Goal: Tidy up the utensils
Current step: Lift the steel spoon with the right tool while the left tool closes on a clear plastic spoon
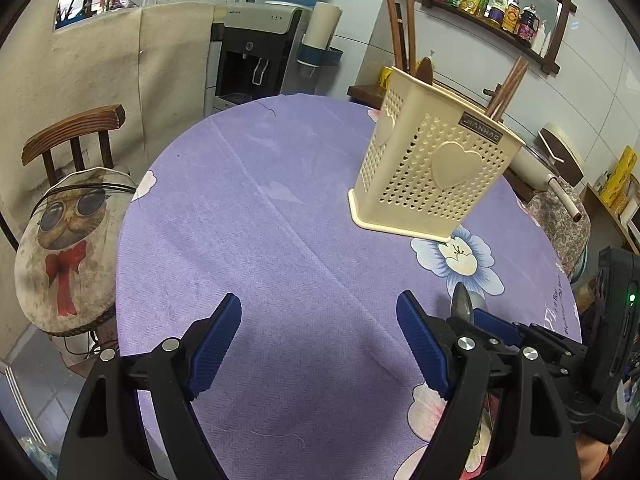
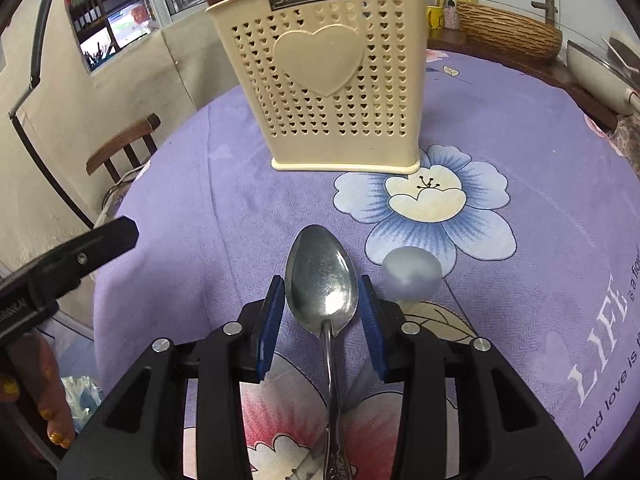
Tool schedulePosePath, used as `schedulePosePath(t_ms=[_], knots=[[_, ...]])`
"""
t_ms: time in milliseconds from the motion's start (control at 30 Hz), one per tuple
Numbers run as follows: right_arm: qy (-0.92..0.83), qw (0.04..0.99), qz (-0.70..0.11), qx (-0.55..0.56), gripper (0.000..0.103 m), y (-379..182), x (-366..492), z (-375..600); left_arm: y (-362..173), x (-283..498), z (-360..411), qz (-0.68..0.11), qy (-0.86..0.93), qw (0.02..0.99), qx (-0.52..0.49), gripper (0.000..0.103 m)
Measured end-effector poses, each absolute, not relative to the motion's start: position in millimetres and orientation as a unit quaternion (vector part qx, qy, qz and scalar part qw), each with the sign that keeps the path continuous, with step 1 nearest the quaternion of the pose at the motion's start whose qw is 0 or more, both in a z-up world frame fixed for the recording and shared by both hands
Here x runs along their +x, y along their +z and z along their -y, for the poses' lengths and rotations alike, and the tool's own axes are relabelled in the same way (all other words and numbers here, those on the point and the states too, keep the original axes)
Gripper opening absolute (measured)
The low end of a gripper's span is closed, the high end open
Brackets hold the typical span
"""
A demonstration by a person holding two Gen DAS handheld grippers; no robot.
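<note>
A metal spoon (image 2: 322, 280) sits bowl-forward between the blue pads of my right gripper (image 2: 321, 284), which is shut on the edges of the bowl; its handle runs back under the camera. The cream perforated utensil holder (image 2: 320, 80) with a heart on its side stands upright just beyond, on the purple flowered tablecloth (image 2: 540, 200). From the left wrist, the holder (image 1: 424, 168) is at the right, with brown chopsticks (image 1: 508, 88) in it. My left gripper (image 1: 320, 308) is open over bare cloth, holding nothing. The spoon's tip (image 1: 462, 304) pokes up to its right.
A pale round patch of light (image 2: 412, 276) lies on the cloth right of the spoon. A wooden chair with a cat cushion (image 1: 68, 248) stands past the table's left edge. A water dispenser (image 1: 256, 52) is behind it. A woven basket (image 2: 508, 36) and a pan (image 2: 600, 76) are at the back right.
</note>
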State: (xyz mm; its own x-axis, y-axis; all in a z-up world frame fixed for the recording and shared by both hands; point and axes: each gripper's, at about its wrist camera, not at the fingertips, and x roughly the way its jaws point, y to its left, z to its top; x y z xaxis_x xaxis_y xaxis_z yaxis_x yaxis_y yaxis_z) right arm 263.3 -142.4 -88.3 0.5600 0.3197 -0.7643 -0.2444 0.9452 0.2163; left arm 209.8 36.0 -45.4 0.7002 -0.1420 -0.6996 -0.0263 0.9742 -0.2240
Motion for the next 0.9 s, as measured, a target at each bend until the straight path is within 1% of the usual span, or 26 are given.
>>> schedulePosePath(t_ms=[167, 333, 600, 633, 900], knots=[[0.112, 0.898, -0.419, 0.07, 0.038, -77, 258, 179, -49, 214, -19, -0.398, -0.06, 0.91, -0.098, 0.078], [0.06, 0.902, -0.419, 0.089, 0.038, -79, 262, 215, -55, 223, 17, -0.423, -0.123, 0.894, -0.081, 0.076], [0.018, 0.899, -0.428, 0.092, 0.038, -90, 270, 244, -73, 237, 83, -0.455, -0.179, 0.872, -0.014, 0.068], [0.018, 0.898, -0.429, 0.091, 0.038, -91, 271, 247, -76, 240, 89, -0.459, -0.18, 0.87, -0.006, 0.065], [0.02, 0.897, -0.432, 0.091, 0.038, -97, 271, 255, -88, 257, 113, -0.474, -0.176, 0.863, 0.021, 0.058]])
